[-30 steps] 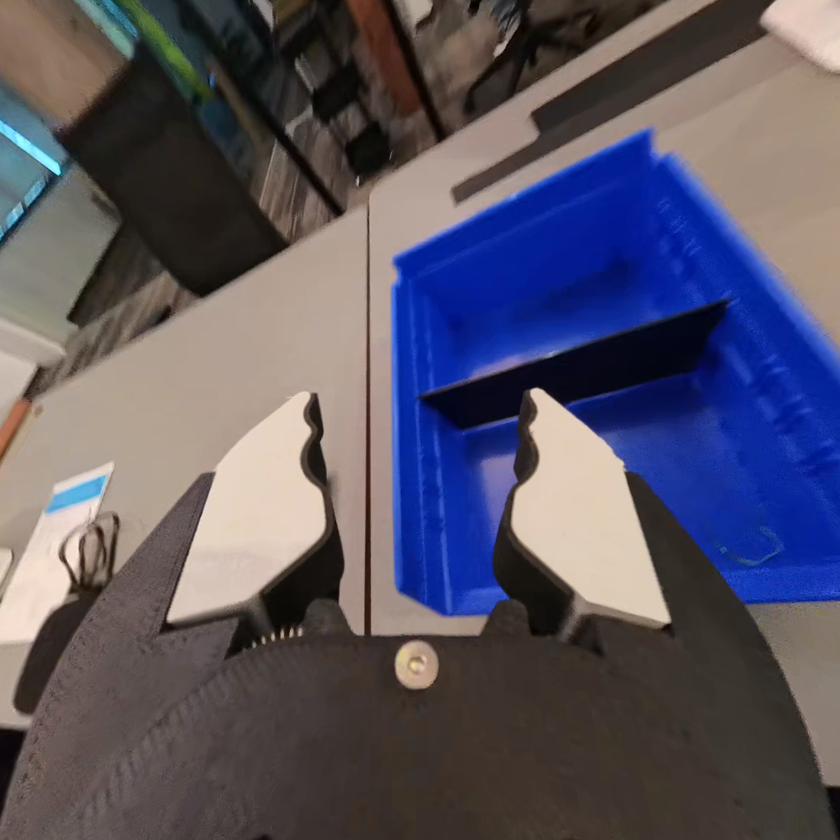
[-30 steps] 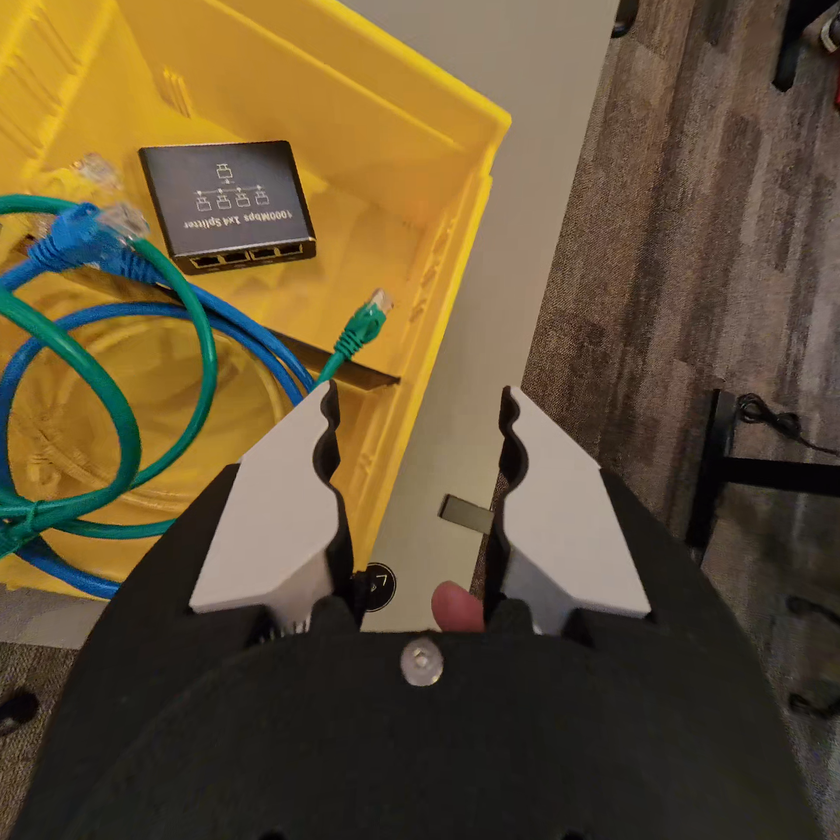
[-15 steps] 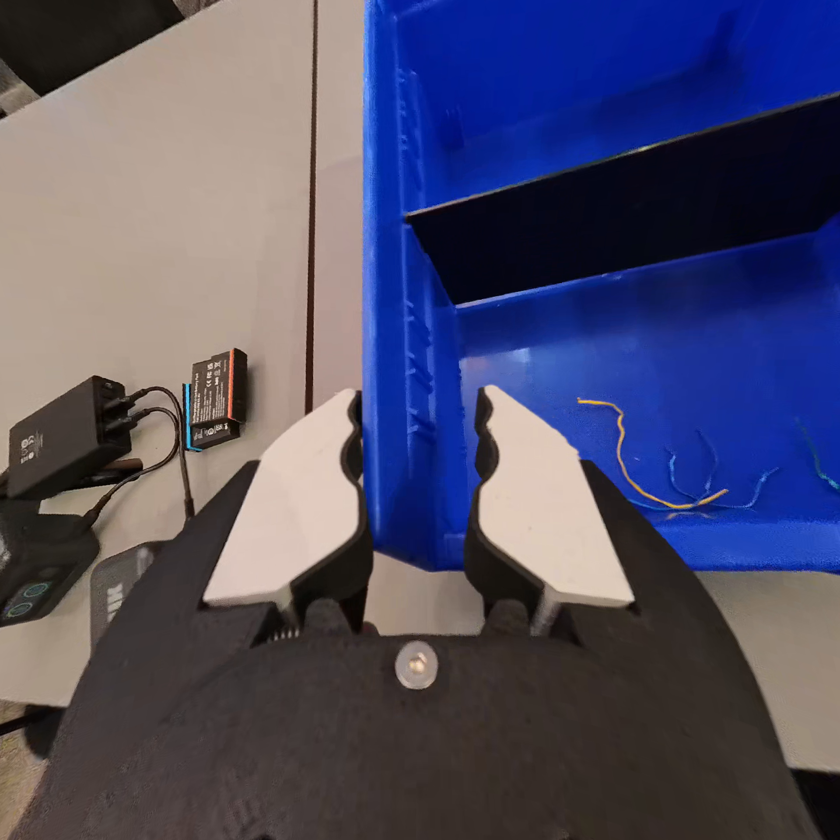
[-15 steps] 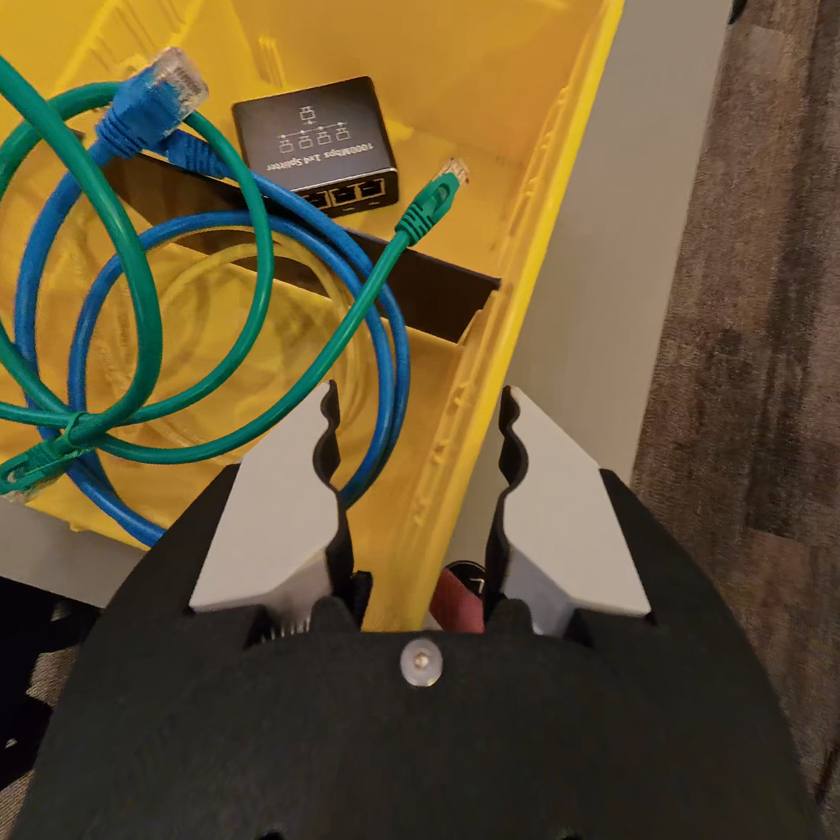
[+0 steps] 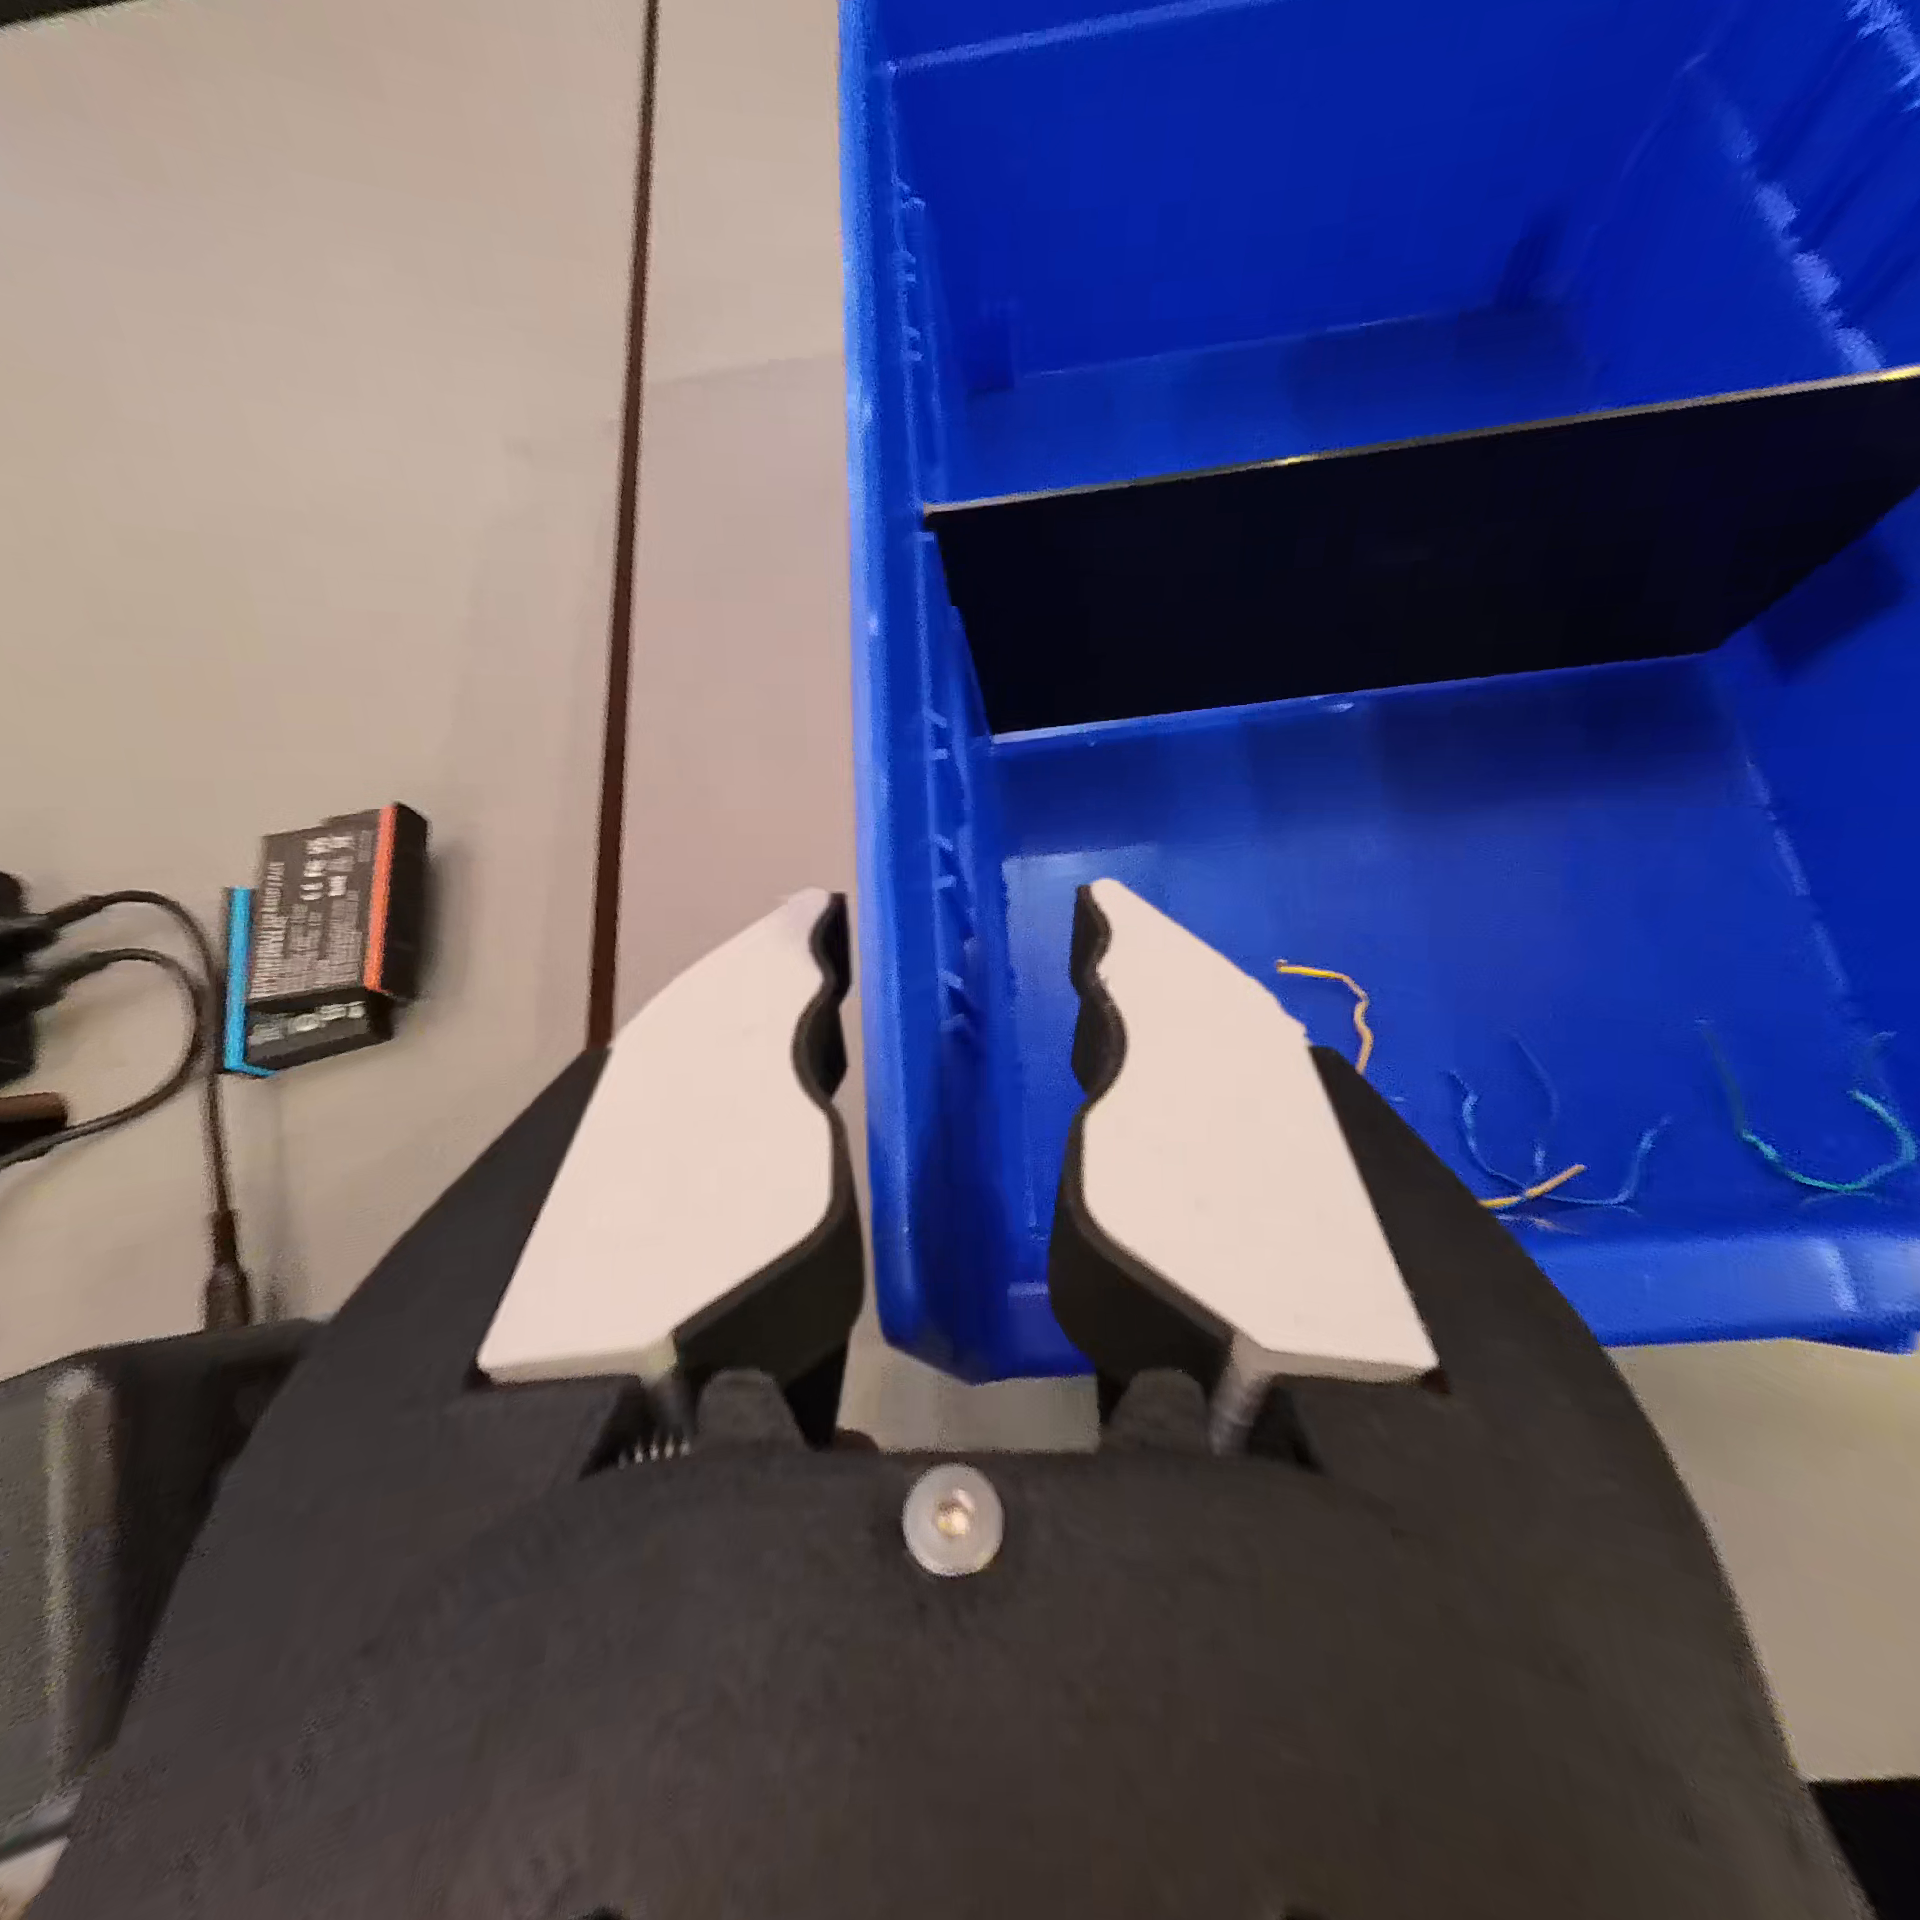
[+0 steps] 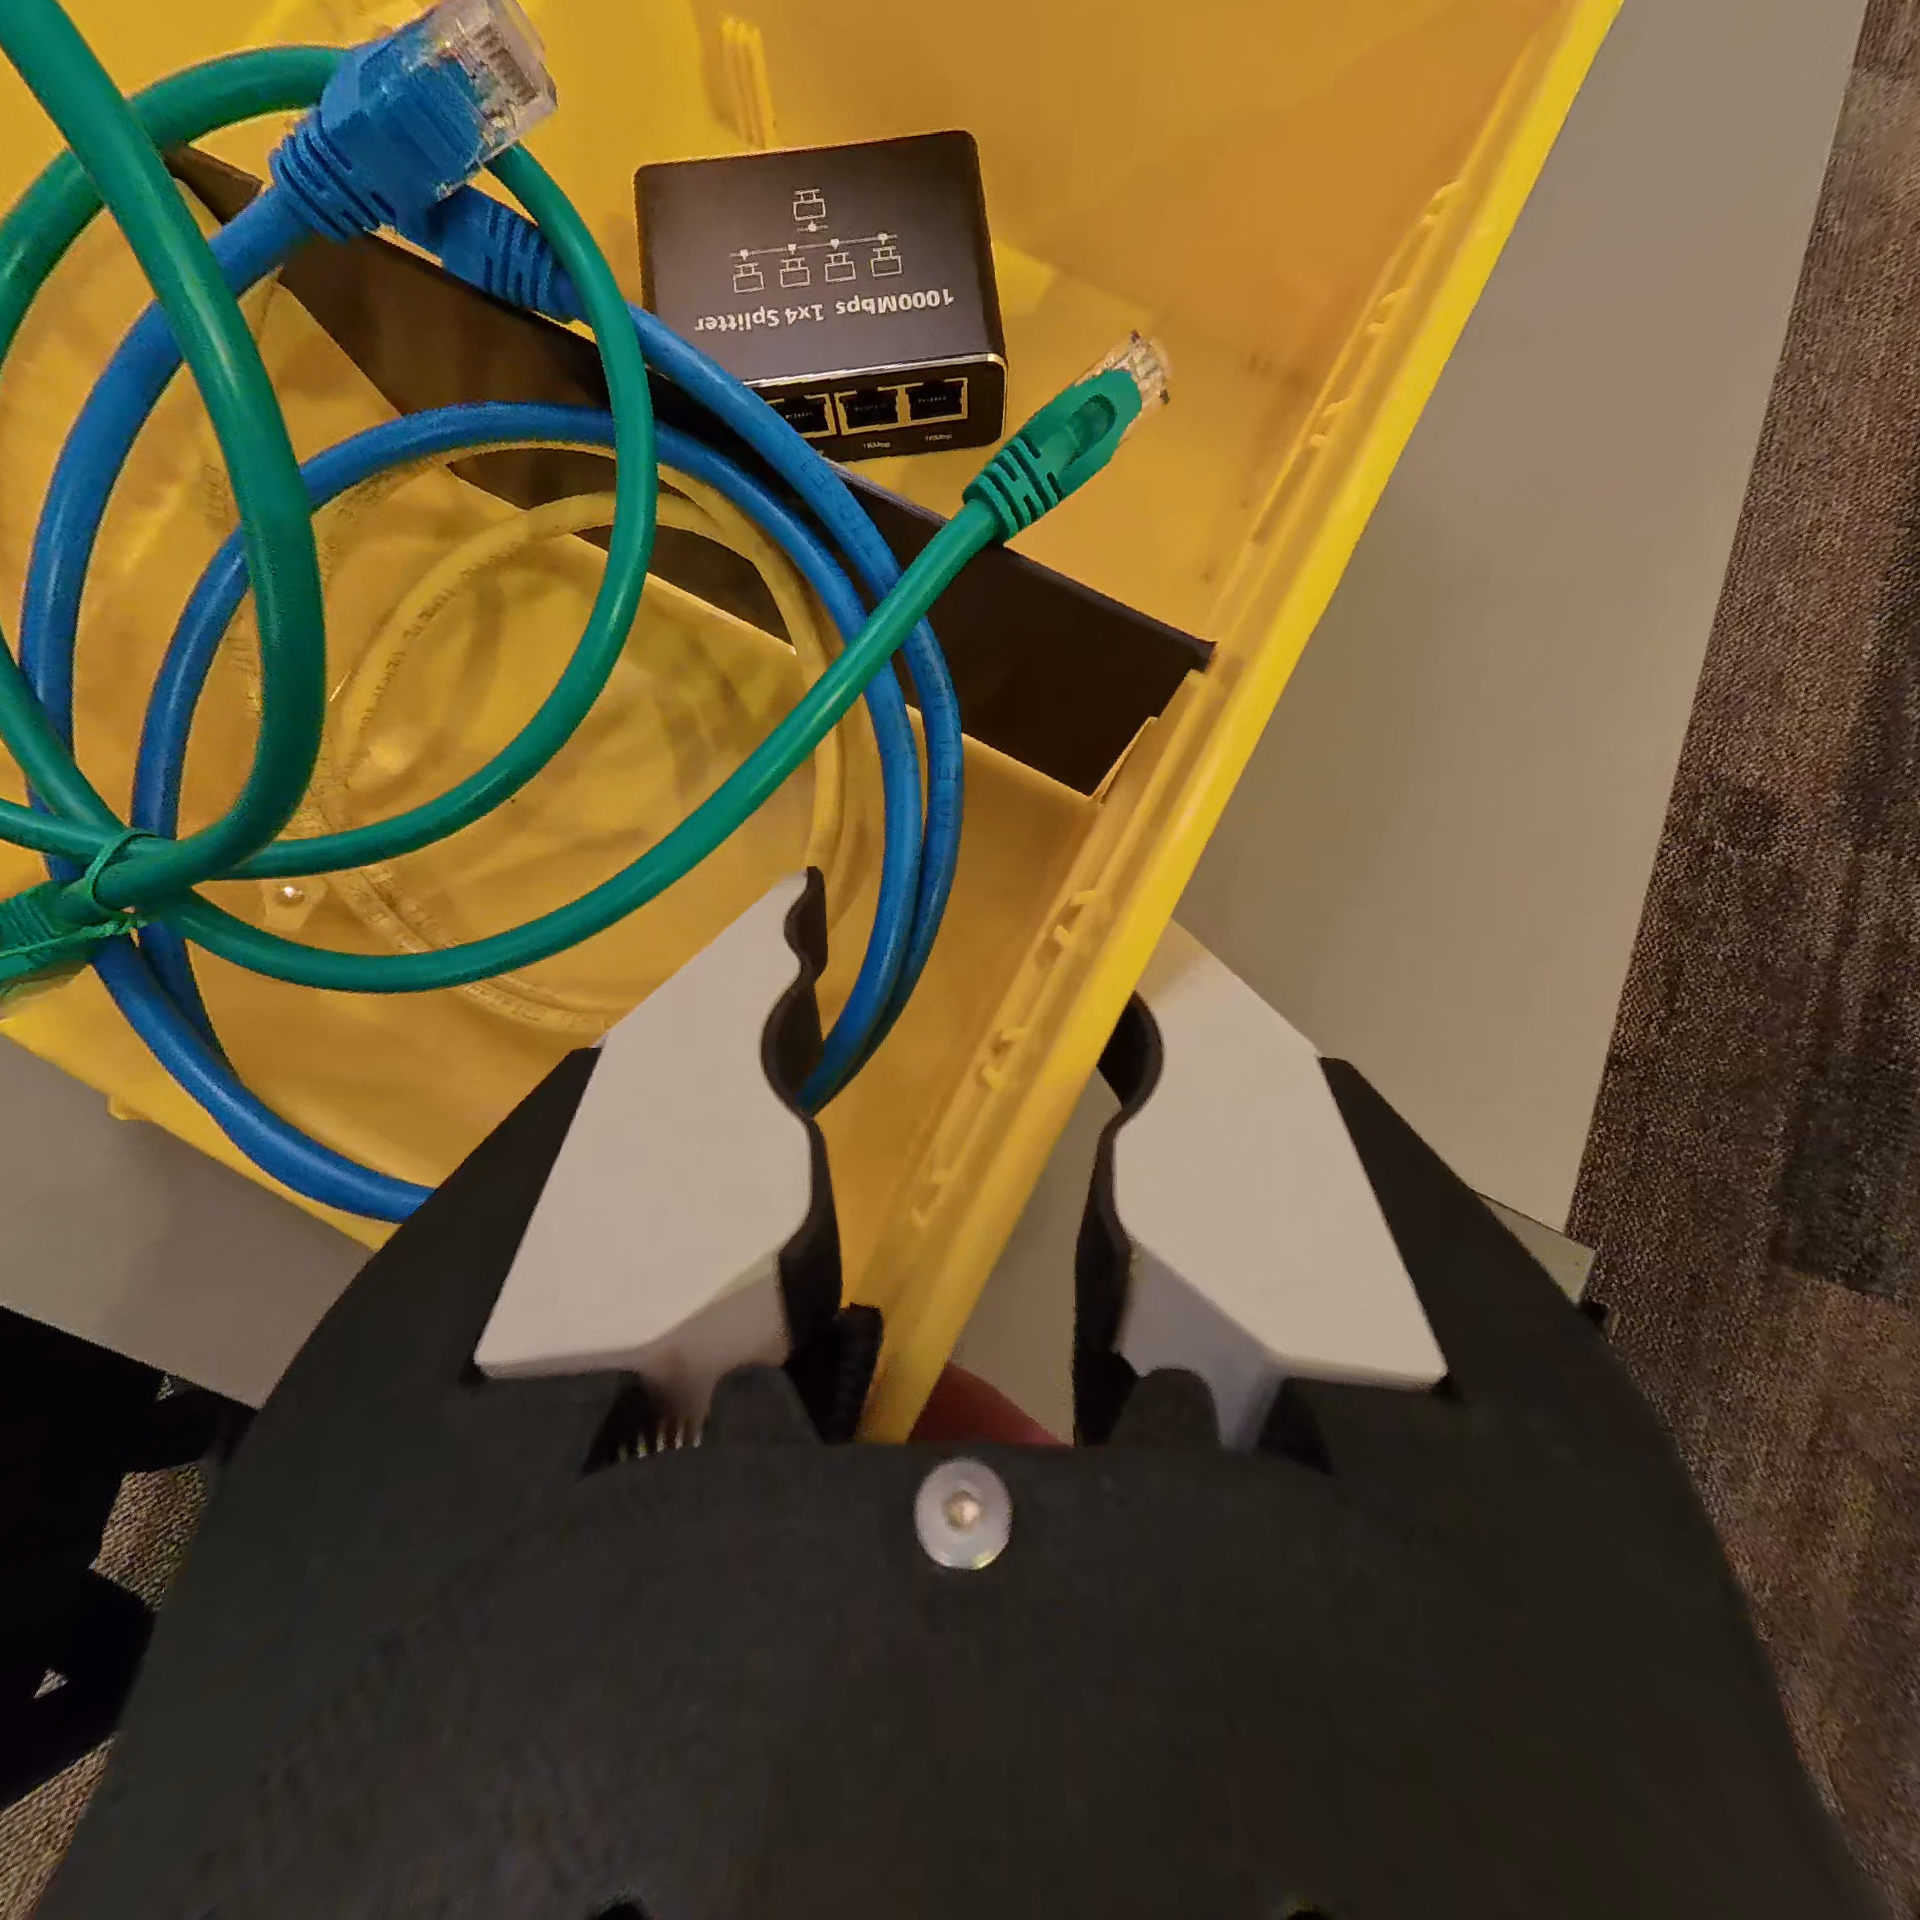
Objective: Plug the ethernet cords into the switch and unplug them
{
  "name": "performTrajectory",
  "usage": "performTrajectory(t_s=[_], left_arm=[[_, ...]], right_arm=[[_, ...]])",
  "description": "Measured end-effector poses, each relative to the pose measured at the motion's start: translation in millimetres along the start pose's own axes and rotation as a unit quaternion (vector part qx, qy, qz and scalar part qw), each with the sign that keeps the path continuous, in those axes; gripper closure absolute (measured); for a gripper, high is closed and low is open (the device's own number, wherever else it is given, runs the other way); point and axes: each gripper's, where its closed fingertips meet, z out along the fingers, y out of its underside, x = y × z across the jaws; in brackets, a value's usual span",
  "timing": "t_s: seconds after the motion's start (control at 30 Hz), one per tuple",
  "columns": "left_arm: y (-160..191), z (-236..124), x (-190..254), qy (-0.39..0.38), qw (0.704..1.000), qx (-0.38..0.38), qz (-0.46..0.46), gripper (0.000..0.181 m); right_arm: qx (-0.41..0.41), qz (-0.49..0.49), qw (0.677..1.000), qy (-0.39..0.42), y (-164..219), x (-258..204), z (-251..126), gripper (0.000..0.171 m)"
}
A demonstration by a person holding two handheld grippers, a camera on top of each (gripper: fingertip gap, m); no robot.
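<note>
So far nothing is plugged in: the switch (image 6: 821, 281) is lying in the far compartment of the yellow bin (image 6: 1278, 644), its ports facing the black divider (image 6: 1039, 644) and all that show looking empty. Beside it, the green cord (image 6: 520, 727) is poking its plug over the divider, close to the ports but not touching them. The blue cord (image 6: 904, 790) is looping through the near compartment with its own plug lifted up at the far left, and a yellow cord (image 6: 447, 582) is coiling underneath, hard to pick out against the bin floor.

The right gripper (image 6: 961, 987) is standing with its jaws apart, straddling the bin's right wall, gripping nothing I can see. The left gripper (image 5: 961, 935) is doing the same thing over at the blue bin (image 5: 1455, 260), jaws parted around its left wall; only a few wire scraps (image 5: 1527, 1164) are lying inside. A couple of batteries (image 5: 322, 935) are sitting on the table (image 5: 312, 416) to its left.

I'd say the whole job is still ahead: every cord is waiting to be picked up, plugged in and pulled out again.
</note>
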Motion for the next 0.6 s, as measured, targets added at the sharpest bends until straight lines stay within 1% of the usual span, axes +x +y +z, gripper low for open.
performTrajectory(t_s=[0.07, 0.13, 0.33, 0.6], left_arm=[[-1, 1, 3, 0.013, 1.000, 0.010, -0.016, 0.151], [-1, 1, 4, 0.020, 1.000, 0.013, -0.015, 0.175], [-5, 3, 9, 0.039, 0.997, 0.045, -0.053, 0.177], [-9, 0, 19, 0.051, 0.995, 0.058, -0.065, 0.177]], right_arm=[[0.006, -0.005, 1.000, 0.005, -1, 0, 2, 0.126], [0.009, -0.006, 1.000, 0.004, -2, -1, 2, 0.126], [0.029, 0.003, 1.000, 0.000, -8, -5, 4, 0.130], [0.033, 0.002, 0.999, -0.006, -14, -22, 9, 0.130]])
